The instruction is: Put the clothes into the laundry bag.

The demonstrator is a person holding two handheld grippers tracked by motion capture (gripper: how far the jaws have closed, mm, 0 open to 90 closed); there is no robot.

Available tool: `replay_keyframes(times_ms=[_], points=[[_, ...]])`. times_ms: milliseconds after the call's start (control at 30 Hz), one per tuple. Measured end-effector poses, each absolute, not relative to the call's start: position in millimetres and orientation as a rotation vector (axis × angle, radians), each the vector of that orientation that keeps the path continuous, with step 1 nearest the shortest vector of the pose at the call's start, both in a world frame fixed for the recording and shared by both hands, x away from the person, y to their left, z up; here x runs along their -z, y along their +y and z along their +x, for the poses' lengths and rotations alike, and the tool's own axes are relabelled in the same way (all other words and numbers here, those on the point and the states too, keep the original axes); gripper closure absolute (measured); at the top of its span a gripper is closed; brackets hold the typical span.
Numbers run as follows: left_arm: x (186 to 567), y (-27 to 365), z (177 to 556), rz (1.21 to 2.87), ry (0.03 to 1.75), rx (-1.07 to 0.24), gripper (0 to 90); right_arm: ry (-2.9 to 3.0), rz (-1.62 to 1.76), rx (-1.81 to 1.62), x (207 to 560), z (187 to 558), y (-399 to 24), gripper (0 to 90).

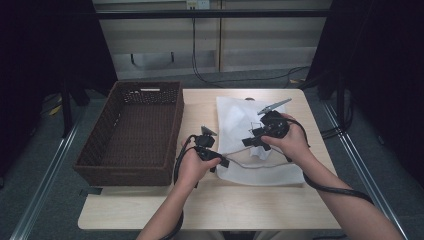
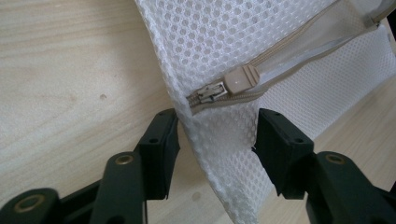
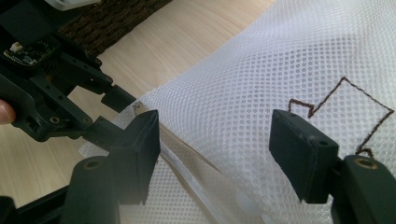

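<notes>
Nearest the lens in the left gripper view, the left gripper (image 2: 212,140) has its fingers (image 2: 161,149) half-wide around the corner of a white mesh laundry bag (image 2: 224,51); whether both yet pinch the fabric I cannot tell. Just above them sits the beige zipper pull (image 2: 212,92). In the high view the bag lies flat on the desk (image 1: 200,205), right of centre, beside a brown wicker basket (image 1: 135,130) at centre left. The right gripper (image 3: 217,149) hovers over the bag's middle, fingers apart and gripping nothing. The mesh looks light, limp and a bit slippery, so it will likely sag and fold when lifted; the stitched seam by the zipper seems the firmest hold. The desk's near edge and the basket's open top leave free room.
</notes>
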State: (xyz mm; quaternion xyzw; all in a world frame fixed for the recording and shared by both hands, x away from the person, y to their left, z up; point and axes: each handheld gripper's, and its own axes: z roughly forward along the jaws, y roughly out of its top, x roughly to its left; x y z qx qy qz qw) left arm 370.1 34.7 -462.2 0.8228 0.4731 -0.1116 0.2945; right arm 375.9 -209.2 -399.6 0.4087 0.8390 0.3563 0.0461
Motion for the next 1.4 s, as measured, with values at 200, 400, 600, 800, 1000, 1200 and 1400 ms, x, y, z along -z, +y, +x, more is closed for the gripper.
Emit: replay_keyframes(times_ms=[200, 400, 600, 800, 1000, 1200, 1400], points=[[465, 34, 370, 2.189, 1.269, 0.342, 61.9, 2.563, 1.237, -1.101, 401, 376, -208, 34.1], [462, 34, 370, 2.183, 1.268, 0.350, 79.4, 2.564, 1.251, -1.102, 400, 375, -205, 34.0], [458, 36, 371, 2.173, 1.259, 0.341, 84.0, 2.579, 1.238, -1.110, 401, 373, -202, 34.0], [454, 36, 370, 2.124, 1.254, 0.357, 84.4, 2.576, 1.260, -1.163, 402, 372, -201, 35.2], [449, 39, 371, 2.130, 1.229, 0.353, 84.4, 2.585, 1.296, -1.204, 404, 370, -198, 39.7], [447, 38, 370, 2.110, 1.237, 0.348, 84.4, 2.603, 1.357, -1.273, 408, 369, -196, 46.8], [446, 39, 371, 2.119, 1.217, 0.363, 84.1, 2.609, 1.487, -1.323, 414, 367, -193, 55.7]])
